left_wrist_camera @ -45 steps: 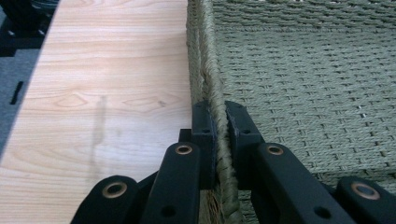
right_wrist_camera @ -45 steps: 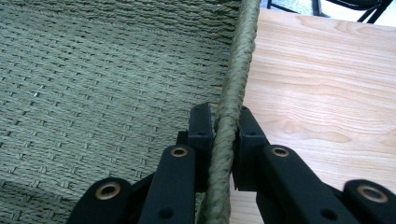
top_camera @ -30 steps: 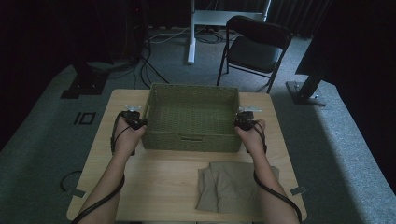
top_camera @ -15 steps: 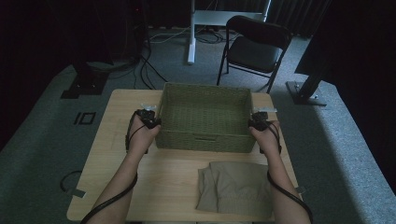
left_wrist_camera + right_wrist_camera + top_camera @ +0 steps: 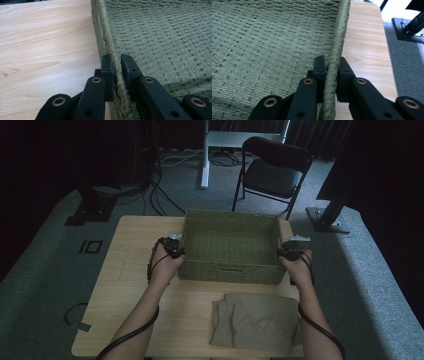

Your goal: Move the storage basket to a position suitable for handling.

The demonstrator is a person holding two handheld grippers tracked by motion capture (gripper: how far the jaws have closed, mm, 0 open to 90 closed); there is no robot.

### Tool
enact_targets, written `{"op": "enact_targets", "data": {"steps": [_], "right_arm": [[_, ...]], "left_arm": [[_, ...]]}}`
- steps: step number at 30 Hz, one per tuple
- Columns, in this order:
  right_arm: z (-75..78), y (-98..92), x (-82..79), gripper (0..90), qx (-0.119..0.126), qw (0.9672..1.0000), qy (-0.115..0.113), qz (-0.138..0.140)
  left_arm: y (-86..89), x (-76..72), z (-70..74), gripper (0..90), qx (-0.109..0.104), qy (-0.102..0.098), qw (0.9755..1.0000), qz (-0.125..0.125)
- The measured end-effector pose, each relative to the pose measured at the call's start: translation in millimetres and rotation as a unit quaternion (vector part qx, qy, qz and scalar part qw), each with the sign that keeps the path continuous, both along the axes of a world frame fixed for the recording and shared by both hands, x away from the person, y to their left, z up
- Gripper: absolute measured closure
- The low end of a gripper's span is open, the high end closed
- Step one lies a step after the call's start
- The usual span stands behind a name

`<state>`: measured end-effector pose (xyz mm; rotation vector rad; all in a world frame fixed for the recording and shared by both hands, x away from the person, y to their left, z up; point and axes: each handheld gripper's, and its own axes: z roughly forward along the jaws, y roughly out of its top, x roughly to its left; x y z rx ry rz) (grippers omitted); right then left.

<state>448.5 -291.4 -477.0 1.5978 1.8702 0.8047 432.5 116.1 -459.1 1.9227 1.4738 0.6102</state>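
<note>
A green woven basket (image 5: 227, 245) sits on the wooden table (image 5: 125, 270), empty inside. My left gripper (image 5: 175, 247) is shut on the basket's left rim (image 5: 110, 47); its black jaws clamp the braided edge from both sides. On the opposite side my right gripper (image 5: 289, 250) is shut on the right rim (image 5: 338, 37) in the same way. In the left gripper view the left gripper (image 5: 117, 62) pinches the rim, and in the right gripper view the right gripper (image 5: 331, 63) does likewise. A folded khaki cloth (image 5: 255, 320) lies near the table's front edge, in front of the basket.
A black folding chair (image 5: 272, 170) stands on the grey carpet beyond the table, beside a white stand leg (image 5: 204, 155). Cables and a dark base plate (image 5: 90, 210) lie at the back left. Bare wood (image 5: 125, 295) stretches left of the cloth.
Both grippers, still clamped on the rims, have carried the basket to the right across the table. The cloth has stayed put.
</note>
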Motion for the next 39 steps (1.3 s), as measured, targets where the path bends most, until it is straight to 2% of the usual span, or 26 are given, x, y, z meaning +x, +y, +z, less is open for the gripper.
{"op": "enact_targets", "data": {"steps": [6,9,15,22,25,26,28,32,36,39], "right_arm": [[-0.5,-15.8,-7.0,81.0,0.004,1.0000,-0.002,-0.002],[-0.7,-24.5,-9.9,81.0,0.008,1.0000,-0.002,-0.003],[-0.8,-34.2,-16.0,81.0,0.002,1.0000,-0.001,0.001],[-1.3,-43.1,-21.0,81.0,0.007,1.0000,-0.002,0.005],[-1.2,-45.0,-22.2,81.0,0.006,1.0000,-0.002,0.007],[-1.0,-45.7,-23.0,81.0,0.004,1.0000,-0.001,0.008],[-1.0,-46.7,-25.5,81.0,0.002,0.9999,-0.001,0.010],[-1.1,-47.7,-28.2,81.0,-0.001,0.9999,-0.001,0.013],[-1.6,-49.6,-31.9,80.8,0.007,0.9999,-0.003,0.012],[-1.7,-50.7,-32.5,80.8,0.009,0.9999,-0.003,0.012]], "left_arm": [[-15.9,-8.3,-0.5,82.4,0.009,-0.004,0.9999,-0.006],[-22.7,-13.7,-1.1,82.1,0.004,-0.005,0.9999,-0.008],[-31.3,-21.3,-2.5,81.9,0.011,-0.013,0.9998,-0.013],[-36.0,-30.6,-3.2,81.1,0.001,-0.012,0.9997,-0.022],[-38.3,-33.1,-3.1,81.1,0.006,-0.013,0.9996,-0.023],[-41.9,-36.8,-5.1,81.1,0.022,-0.026,0.9992,-0.020],[-44.2,-40.9,-5.6,81.1,0.033,-0.031,0.9988,-0.020],[-43.8,-44.4,-5.6,81.1,0.026,-0.029,0.9990,-0.020],[-41.2,-45.6,-5.3,80.8,0.004,-0.022,0.9995,-0.022],[-41.4,-46.5,-4.8,80.7,0.002,-0.018,0.9996,-0.024]]}}
